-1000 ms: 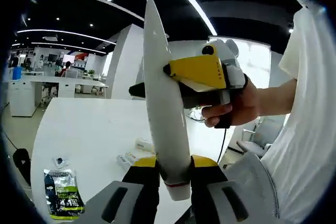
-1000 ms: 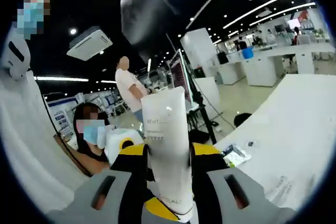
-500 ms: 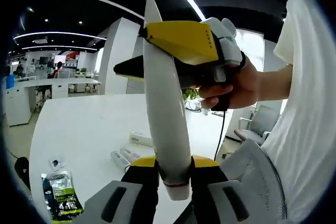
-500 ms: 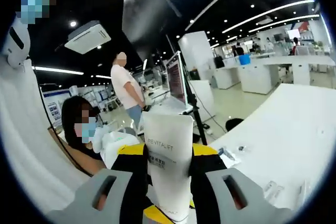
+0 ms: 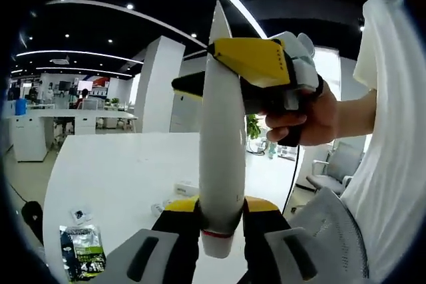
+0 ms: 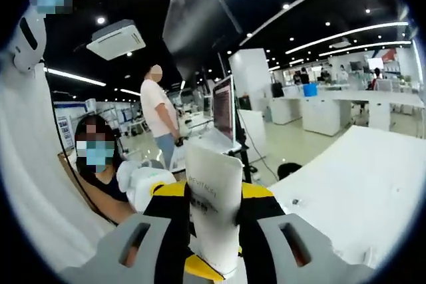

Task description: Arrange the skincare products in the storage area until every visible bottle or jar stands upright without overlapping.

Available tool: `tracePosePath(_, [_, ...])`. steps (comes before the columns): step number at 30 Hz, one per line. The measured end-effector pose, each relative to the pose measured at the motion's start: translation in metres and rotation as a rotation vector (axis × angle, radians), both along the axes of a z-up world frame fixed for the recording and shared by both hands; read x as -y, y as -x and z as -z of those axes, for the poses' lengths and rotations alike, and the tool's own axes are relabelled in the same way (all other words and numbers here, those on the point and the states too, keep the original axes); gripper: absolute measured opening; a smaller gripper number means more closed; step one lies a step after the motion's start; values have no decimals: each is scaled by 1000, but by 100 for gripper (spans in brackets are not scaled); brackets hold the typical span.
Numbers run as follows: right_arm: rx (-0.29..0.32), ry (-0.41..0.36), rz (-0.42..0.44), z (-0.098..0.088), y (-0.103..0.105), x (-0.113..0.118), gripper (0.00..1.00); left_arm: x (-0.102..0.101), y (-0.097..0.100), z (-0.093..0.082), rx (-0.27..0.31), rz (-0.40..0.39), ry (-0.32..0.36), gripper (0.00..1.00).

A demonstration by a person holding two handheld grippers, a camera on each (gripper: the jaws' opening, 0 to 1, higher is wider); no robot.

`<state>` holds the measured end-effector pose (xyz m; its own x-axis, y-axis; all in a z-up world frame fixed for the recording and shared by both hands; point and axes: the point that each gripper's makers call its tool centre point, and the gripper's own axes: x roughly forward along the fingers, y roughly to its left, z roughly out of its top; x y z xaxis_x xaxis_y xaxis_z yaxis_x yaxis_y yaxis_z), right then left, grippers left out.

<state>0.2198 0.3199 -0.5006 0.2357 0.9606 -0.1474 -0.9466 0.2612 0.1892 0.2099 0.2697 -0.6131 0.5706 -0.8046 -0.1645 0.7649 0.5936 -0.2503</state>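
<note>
While it is held in mid-air between both tools, the white tube (image 5: 221,138) stands nearly upright in the left gripper view, narrow and edge-on, tapering to a thin crimped tip, with a red band just above its lower end. In the right gripper view its broad flat face (image 6: 213,211) carries small dark lettering. The left gripper (image 5: 221,221) pinches the lower end between yellow-tipped jaws; the right gripper (image 6: 213,204) clamps it too, and a hand (image 5: 303,114) grips that tool's yellow-and-white body. Below lies a white table (image 5: 120,177) with a dark printed packet (image 5: 81,251). Beyond are white desks, columns, strip ceiling lights and masked people.
</note>
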Motion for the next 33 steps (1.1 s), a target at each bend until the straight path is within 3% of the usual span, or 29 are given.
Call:
tracePosePath(2, [7, 12, -16, 1, 2, -2, 24, 0, 2, 0, -10, 13, 7, 24])
tracePosePath(4, [9, 22, -47, 1, 7, -3, 22, 7, 14, -1, -38, 93, 48, 24])
tracePosePath(10, [14, 33, -200, -6, 25, -1, 12, 18, 33, -10, -45, 203, 113, 24])
tracePosePath(12, [-20, 41, -254, -5, 31, 1, 12, 20, 35, -10, -46, 219, 115, 24])
tracePosePath(15, [-6, 55, -264, -7, 30, 3, 12, 21, 39, -10, -58, 249, 121, 24])
tracePosePath(17, [-61, 69, -318, -8, 36, 7, 11, 21, 42, -10, -58, 266, 113, 23])
tracePosePath(22, [-43, 210, -386, -1, 39, 20, 10, 18, 45, -5, -46, 287, 54, 22])
tracePosePath(24, [-4, 295, -416, 4, 39, 26, 10, 19, 47, -2, -48, 296, 31, 22])
tracePosePath(30, [-7, 537, -531, 25, 51, 46, 10, 24, 57, 13, -71, 339, -24, 21])
tracePosePath(33, [-7, 620, -581, 35, 58, 51, 11, 26, 62, 20, -85, 357, -54, 20])
